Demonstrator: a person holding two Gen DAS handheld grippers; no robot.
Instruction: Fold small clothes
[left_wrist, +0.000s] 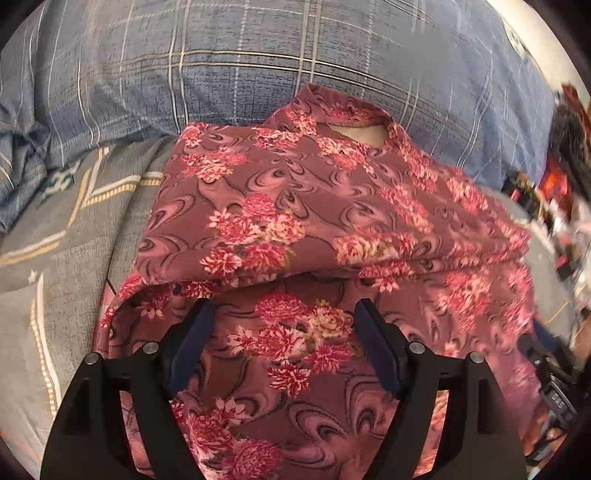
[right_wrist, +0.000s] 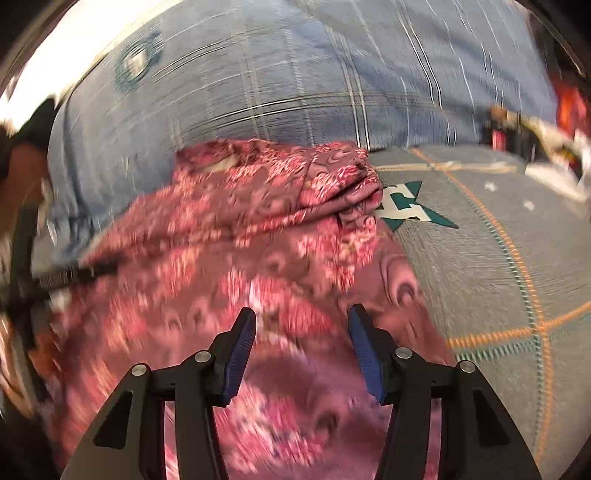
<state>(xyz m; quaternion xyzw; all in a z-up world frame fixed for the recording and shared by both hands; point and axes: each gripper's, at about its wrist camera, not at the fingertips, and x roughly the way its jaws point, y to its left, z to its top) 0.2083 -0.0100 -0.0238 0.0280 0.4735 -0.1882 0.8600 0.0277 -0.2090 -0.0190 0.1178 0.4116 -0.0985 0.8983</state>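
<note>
Two hand-held grippers hang over one garment, a maroon floral top (left_wrist: 280, 221) lying on a bed with a grey patterned bedsheet (left_wrist: 55, 266) and a blue plaid pillow (left_wrist: 258, 55) behind it. Seen from the left wrist, the left hand-held gripper (left_wrist: 284, 314) has its jaws spread wide with nothing pinched; cloth lies beneath and between the blue pads (left_wrist: 192, 347) but they do not press it. The right hand-held gripper (right_wrist: 301, 321) is likewise parted and empty, though its view is smeared by motion blur. No earlier picture is given, so only the present stance can be stated. The top has its upper portion already turned over toward the pillow, leaving a folded edge running crosswise just ahead of the left fingertips, with a single lower layer spreading back under both tools. Its neck opening (left_wrist: 356, 133) points away from the grippers, toward the pillow, so the garment's long axis appears to run from the hands outward to the pillow. In the right view the bundled side of the fold (right_wrist: 343, 184) sits ahead and slightly right, beside a teal star print (right_wrist: 410, 206) on the bedsheet. Both hands seem about equally near the lower layer; judging by this, the next grasp probably falls on that near hem.
</note>
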